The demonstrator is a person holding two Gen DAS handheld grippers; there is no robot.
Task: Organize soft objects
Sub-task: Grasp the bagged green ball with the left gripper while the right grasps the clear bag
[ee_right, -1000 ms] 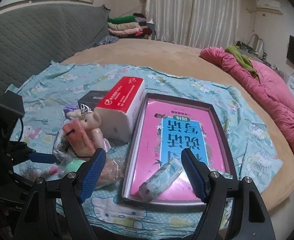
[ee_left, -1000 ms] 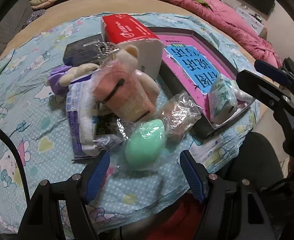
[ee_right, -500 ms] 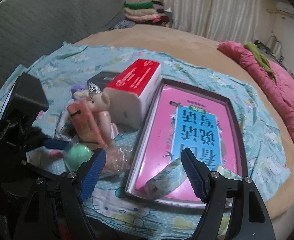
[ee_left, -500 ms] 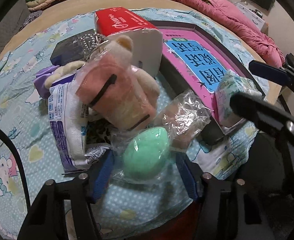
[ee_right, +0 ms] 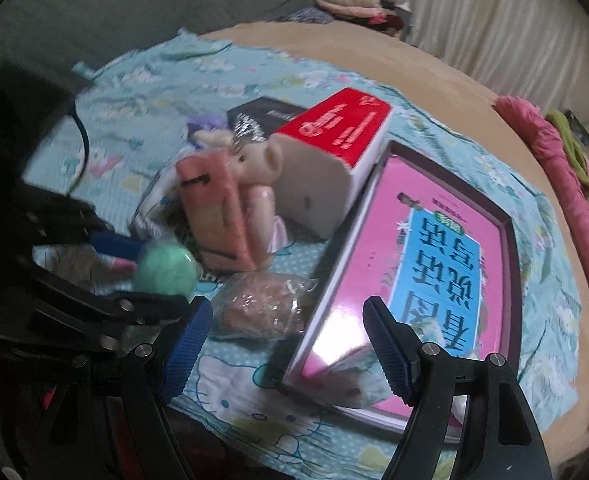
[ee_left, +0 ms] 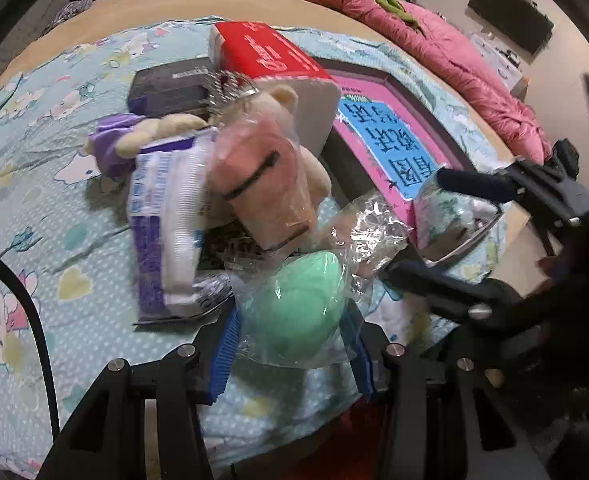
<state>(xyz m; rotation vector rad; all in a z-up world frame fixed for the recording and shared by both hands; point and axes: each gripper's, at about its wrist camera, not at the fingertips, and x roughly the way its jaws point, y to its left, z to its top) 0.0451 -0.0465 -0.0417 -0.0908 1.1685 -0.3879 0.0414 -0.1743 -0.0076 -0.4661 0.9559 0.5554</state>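
left gripper [ee_left: 292,344] clamps green sponge [ee_left: 294,312] | right gripper [ee_right: 288,346] spread above tray [ee_right: 510,240]

Counts: 1 green egg-shaped sponge [ee_left: 298,312] in clear wrap, 1 brownish wrapped sponge [ee_right: 262,310], 1 plush bear [ee_left: 290,148], 1 red-top tissue pack [ee_left: 278,64], 1 dark box [ee_left: 170,88], 1 pink book tray [ee_right: 434,264], 1 purple-white packet [ee_left: 166,224], 1 patterned roll [ee_left: 446,216].
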